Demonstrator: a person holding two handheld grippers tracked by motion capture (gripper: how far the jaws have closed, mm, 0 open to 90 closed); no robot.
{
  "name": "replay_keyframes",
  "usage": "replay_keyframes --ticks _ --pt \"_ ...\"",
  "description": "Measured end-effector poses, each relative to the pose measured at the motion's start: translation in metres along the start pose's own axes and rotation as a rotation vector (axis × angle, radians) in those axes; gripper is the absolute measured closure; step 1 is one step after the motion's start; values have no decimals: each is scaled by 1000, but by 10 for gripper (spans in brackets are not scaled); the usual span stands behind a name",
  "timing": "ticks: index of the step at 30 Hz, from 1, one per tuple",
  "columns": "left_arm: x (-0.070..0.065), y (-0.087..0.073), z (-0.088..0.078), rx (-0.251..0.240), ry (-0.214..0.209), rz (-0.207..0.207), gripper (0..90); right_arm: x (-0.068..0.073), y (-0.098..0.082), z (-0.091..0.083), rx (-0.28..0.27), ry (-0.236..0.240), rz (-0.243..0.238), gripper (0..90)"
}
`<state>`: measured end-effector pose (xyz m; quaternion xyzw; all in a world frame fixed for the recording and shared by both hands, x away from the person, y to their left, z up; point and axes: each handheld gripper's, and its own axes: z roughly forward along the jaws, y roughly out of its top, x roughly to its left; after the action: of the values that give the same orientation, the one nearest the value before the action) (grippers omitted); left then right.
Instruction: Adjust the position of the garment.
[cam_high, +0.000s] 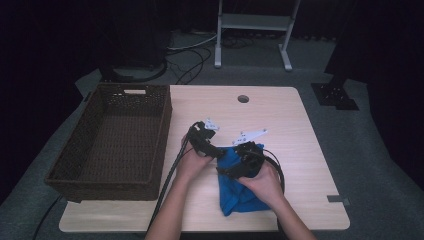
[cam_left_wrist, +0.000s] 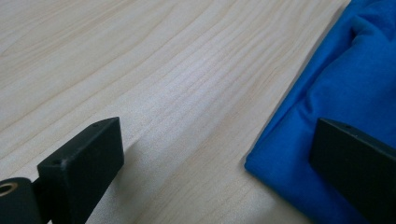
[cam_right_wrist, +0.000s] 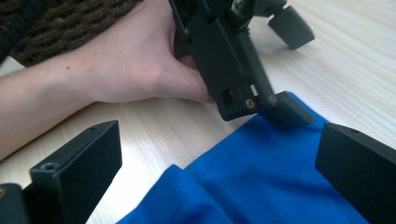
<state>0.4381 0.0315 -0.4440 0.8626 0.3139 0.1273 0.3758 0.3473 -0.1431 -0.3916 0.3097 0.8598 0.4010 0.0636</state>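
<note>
1. Blue cloth (cam_high: 239, 189) lies bunched near the table's (cam_high: 280, 125) front edge, beside the basket (cam_high: 120, 140).
2. Left gripper (cam_high: 216, 152) and right gripper (cam_high: 231, 171) both gape wide at its edge.
3. Folding or gathering, probably; next, pinch a corner.

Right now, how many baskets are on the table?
1. The brown woven basket sits on the left side of the table, left of the blue cloth and both grippers. It looks empty, and nothing in these views suggests another is hidden.
</note>
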Motion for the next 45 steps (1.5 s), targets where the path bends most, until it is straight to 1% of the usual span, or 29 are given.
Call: replay_keyframes --ticks 4,9,13,14,16,18,22,25,28,30,36,45 --pt "0 0 0 -2 1 -1 24 5 -1 10 29 -10 6 0" --pt "0 0 0 0 1 0 24 10 -5 18 63 -46 6 0" --pt "0 0 0 1 1 0 24 13 -9 24 112 -94 1 0" --pt "0 0 0 0 1 0 24 14 -10 25 121 -99 3 0" --pt "0 0 0 -1 1 0 24 14 -12 26 134 -123 -5 0" --pt "0 0 0 -1 1 0 24 14 -15 25 150 -131 -7 0" --pt "0 0 0 -1 1 0 24 10 -21 22 169 -146 6 0" --pt "0 0 0 1 2 0 25 8 -26 17 179 -147 17 0" --pt "0 0 0 1 2 0 24 7 -29 13 186 -153 14 0" --pt "0 0 0 -1 1 0 24 5 -35 7 189 -159 17 1" --pt "0 0 0 -1 1 -1 24 1 -50 -4 195 -145 29 1" --pt "1 0 0 -1 0 0 24 1 -67 -24 201 -149 31 1"
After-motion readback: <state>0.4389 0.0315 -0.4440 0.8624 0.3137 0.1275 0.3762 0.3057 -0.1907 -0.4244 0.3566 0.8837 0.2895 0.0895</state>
